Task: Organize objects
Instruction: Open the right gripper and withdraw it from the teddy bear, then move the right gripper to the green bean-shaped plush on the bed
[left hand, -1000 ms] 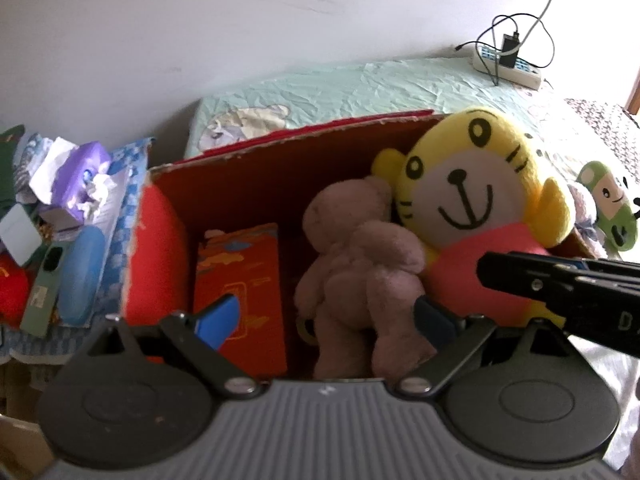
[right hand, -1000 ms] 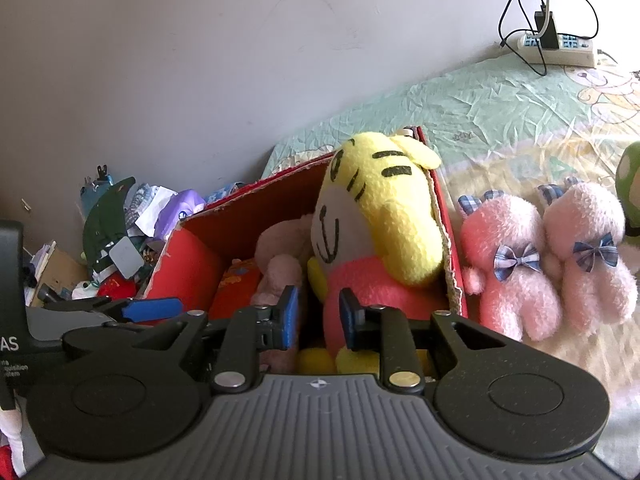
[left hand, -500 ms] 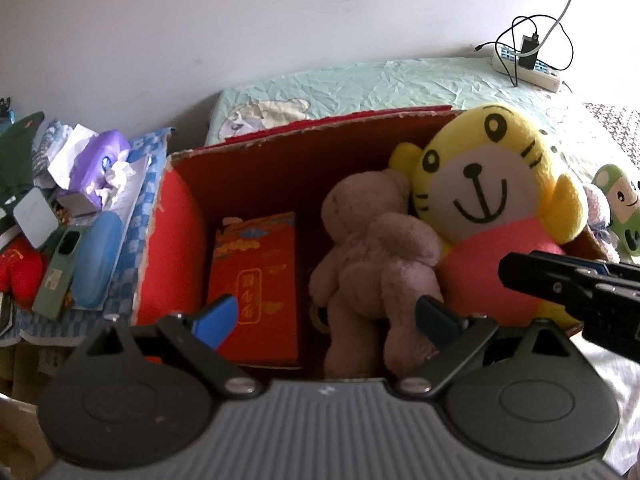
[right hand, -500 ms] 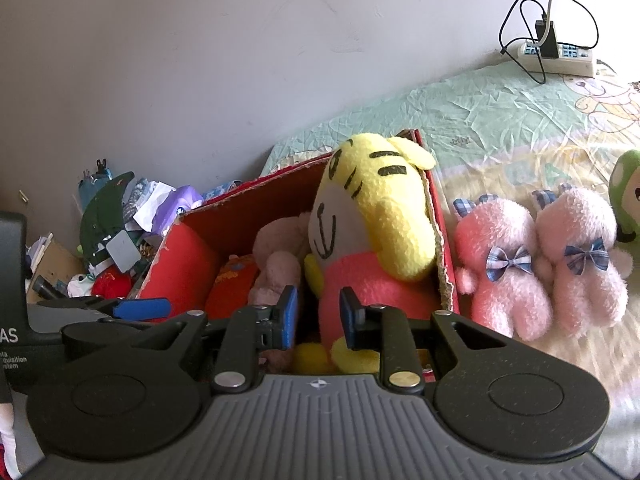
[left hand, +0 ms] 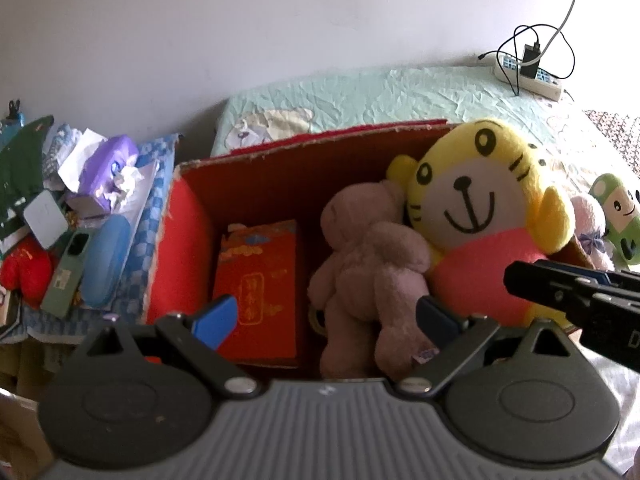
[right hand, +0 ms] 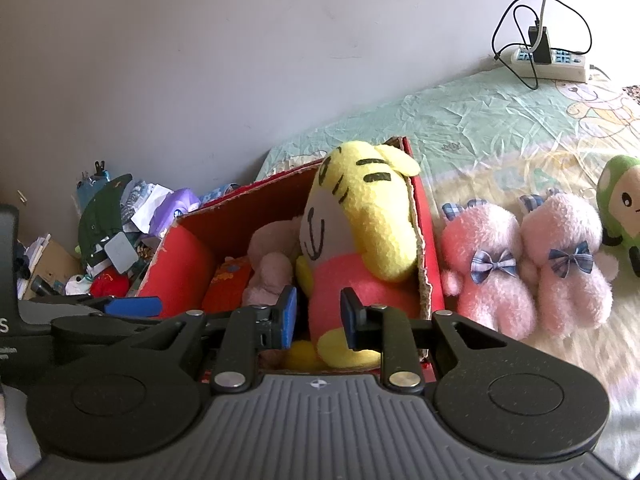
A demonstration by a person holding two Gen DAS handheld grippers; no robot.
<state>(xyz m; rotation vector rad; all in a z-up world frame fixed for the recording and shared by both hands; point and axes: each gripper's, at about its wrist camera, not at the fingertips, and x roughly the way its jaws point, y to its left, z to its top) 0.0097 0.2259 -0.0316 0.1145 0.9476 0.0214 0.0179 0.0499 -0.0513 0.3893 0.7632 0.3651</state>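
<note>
Pale, bare wall runs behind a bed covered with a crinkled mint-green sheet (left hand: 400,92), where a white power strip (left hand: 528,76) lies with black cables plugged in.

From the left wrist view, an open red cardboard box (left hand: 192,248) sits on the bed. Inside it, a yellow plush tiger in a pink shirt (left hand: 480,208) leans against the right wall, a dusty-pink plush bear (left hand: 372,276) lies against it, and a flat red-and-orange packet (left hand: 260,292) rests on the floor of the box to the left. The left gripper (left hand: 324,320) hangs over the near edge with its blue-padded jaws spread wide, touching nothing. The right gripper (left hand: 576,296) reaches in from the right, in front of the tiger's shirt. A cluttered heap with a purple tissue pack (left hand: 108,168) lies left of the box.

From the right wrist view, the right gripper (right hand: 318,320) has its jaws partly apart on either side of the tiger's (right hand: 360,248) lower body; whether the pads press on the plush I cannot tell. Two fluffy pink plush toys with checked bows (right hand: 528,268) lie on the sheet just right of the box (right hand: 428,264), and a green plush figure (right hand: 620,204) lies beyond them.
</note>
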